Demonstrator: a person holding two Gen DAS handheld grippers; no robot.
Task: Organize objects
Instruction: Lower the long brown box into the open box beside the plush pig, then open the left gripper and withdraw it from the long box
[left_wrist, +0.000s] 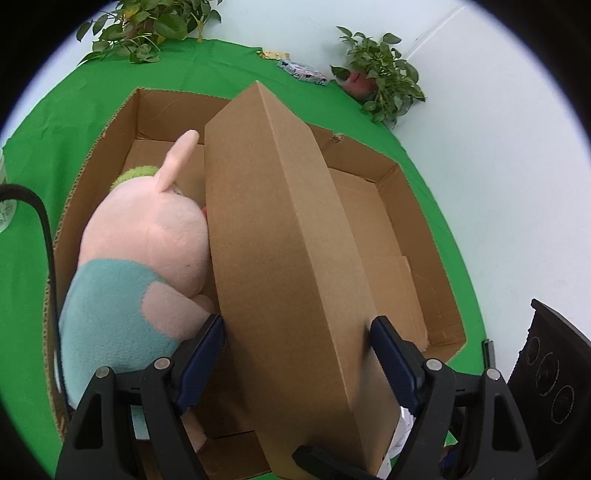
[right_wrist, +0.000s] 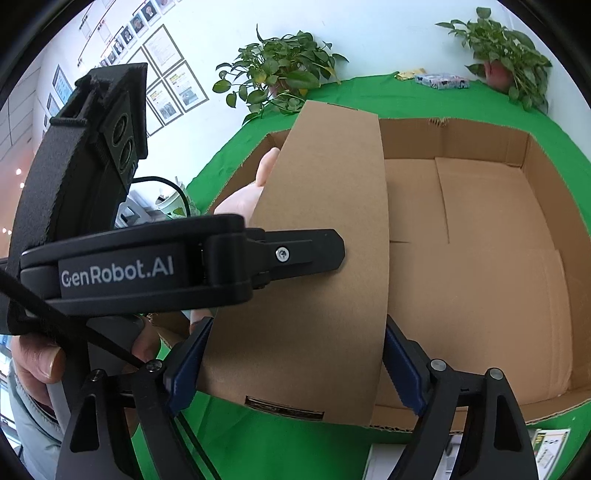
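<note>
Both the left gripper and the right gripper hold the small closed box by its sides. It stands inside the big open box, just beside the pink plush toy.

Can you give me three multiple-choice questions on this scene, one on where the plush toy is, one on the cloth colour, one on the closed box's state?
1. Where is the plush toy?
A. Inside the big open carton
B. On the cloth
C. On a plant

2. What colour is the table cloth?
A. Blue
B. Green
C. Red

3. How is the closed flat box held?
A. Lying untouched
B. By one gripper
C. Between the fingers of both the left hand-held gripper and the right hand-held gripper

Key: A, carton walls surround it; B, green shows around the carton; C, each wrist view shows fingers flanking it.
</note>
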